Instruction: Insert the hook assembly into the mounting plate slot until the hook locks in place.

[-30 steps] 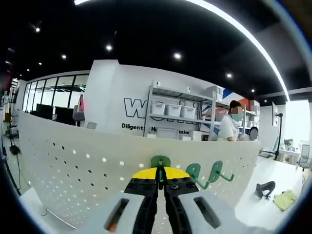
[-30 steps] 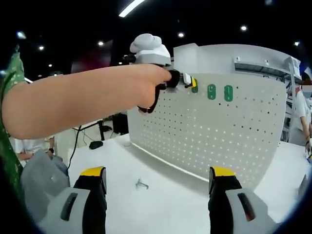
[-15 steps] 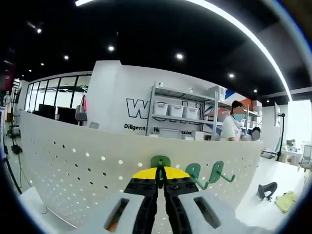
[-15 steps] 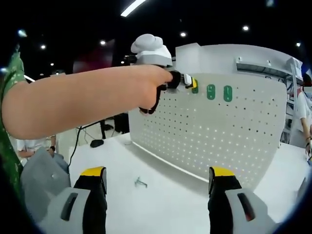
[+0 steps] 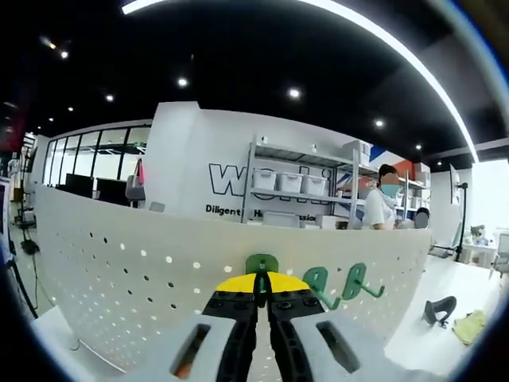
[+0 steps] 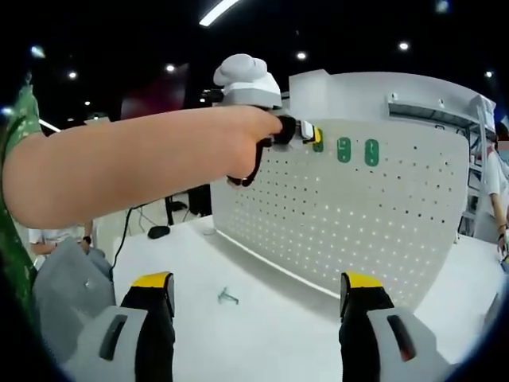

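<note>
**Hook held at the pegboard's top edge**

Little has shifted since the earlier frames: the left gripper [image 5: 262,288] stays pressed to the white pegboard [image 5: 119,270], and a small metal piece [image 6: 227,297] on the table [image 6: 262,318] in front of the pegboard sits slightly turned. Left jaws are clenched on a green hook [image 5: 262,264] at the pegboard's upper row. Two more green hooks [image 5: 316,282] [image 5: 355,280] hang on the pegboard just right of it. Right gripper [image 6: 258,318] hovers well back from the pegboard, jaws spread wide, holding nothing. From there, the person's hand [image 6: 246,143] and the left gripper sit at the pegboard's top edge.
</note>
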A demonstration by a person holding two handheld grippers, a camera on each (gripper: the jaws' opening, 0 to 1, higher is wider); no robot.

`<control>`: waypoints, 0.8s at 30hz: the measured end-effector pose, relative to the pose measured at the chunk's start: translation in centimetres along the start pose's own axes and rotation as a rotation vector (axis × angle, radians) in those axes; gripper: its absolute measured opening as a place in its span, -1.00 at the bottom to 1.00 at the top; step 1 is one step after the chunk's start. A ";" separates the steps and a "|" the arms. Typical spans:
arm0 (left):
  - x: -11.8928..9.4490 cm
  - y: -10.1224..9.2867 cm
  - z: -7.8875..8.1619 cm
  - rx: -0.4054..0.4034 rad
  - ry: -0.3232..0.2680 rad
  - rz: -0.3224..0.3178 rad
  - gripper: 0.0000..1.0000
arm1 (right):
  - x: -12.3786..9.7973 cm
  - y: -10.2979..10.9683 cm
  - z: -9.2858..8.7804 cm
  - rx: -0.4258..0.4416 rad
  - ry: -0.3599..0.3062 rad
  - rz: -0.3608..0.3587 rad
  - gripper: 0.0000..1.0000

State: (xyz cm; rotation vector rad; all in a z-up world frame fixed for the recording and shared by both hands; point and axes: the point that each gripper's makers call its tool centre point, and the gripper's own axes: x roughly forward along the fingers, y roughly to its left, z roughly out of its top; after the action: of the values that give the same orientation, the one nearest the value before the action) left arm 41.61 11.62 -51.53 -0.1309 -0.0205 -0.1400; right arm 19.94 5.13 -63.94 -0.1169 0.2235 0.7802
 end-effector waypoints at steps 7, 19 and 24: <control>0.0 0.2 -0.2 0.008 0.003 0.004 -0.94 | 0.1 0.0 0.1 -0.001 -0.005 0.005 0.75; 0.0 -0.1 -0.3 0.027 -0.001 0.002 -0.94 | -0.1 -0.3 0.0 -0.002 -0.002 0.000 0.74; 0.1 -0.1 -0.3 0.029 -0.005 0.002 -0.94 | -0.1 -0.4 0.1 -0.002 -0.004 -0.001 0.74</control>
State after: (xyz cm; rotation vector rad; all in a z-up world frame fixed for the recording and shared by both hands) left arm 41.65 11.47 -51.78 -0.1020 -0.0277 -0.1378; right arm 20.10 4.79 -63.81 -0.1177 0.2188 0.7799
